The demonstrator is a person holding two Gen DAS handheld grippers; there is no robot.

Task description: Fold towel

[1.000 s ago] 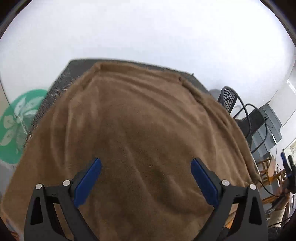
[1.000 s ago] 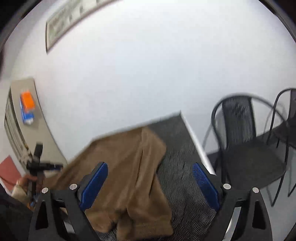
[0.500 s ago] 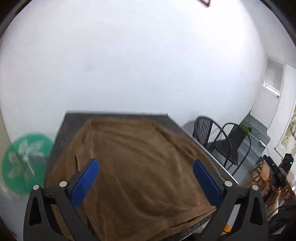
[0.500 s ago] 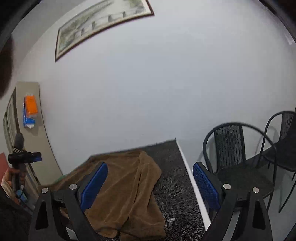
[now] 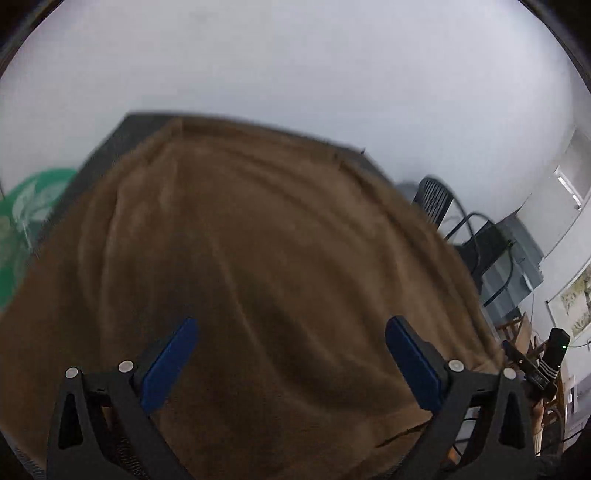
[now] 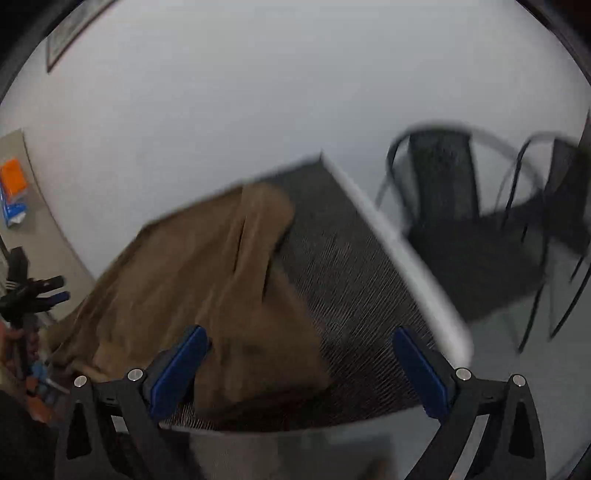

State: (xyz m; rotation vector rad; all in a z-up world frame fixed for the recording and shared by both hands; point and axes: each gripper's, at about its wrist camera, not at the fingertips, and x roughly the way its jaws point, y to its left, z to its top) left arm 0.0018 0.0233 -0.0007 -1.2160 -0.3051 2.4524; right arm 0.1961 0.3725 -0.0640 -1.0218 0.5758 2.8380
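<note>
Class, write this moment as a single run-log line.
task: fold towel | left gripper: open, empty, over brown towel | right gripper: open, empty | towel on dark table, unfolded

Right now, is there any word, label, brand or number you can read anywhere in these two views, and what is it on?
No text can be read in either view.
Orange and blue package on the beige shelf: any print is too blurred to read.
Framed picture on the white wall: too small and blurred.
Green round panel with a white flower pattern: a design only, no letters visible.
Brown towel: no label visible.

One brown towel [image 5: 258,258], one dark table [image 6: 354,280], two black chairs [image 6: 461,206], two grippers [image 5: 288,354]
</note>
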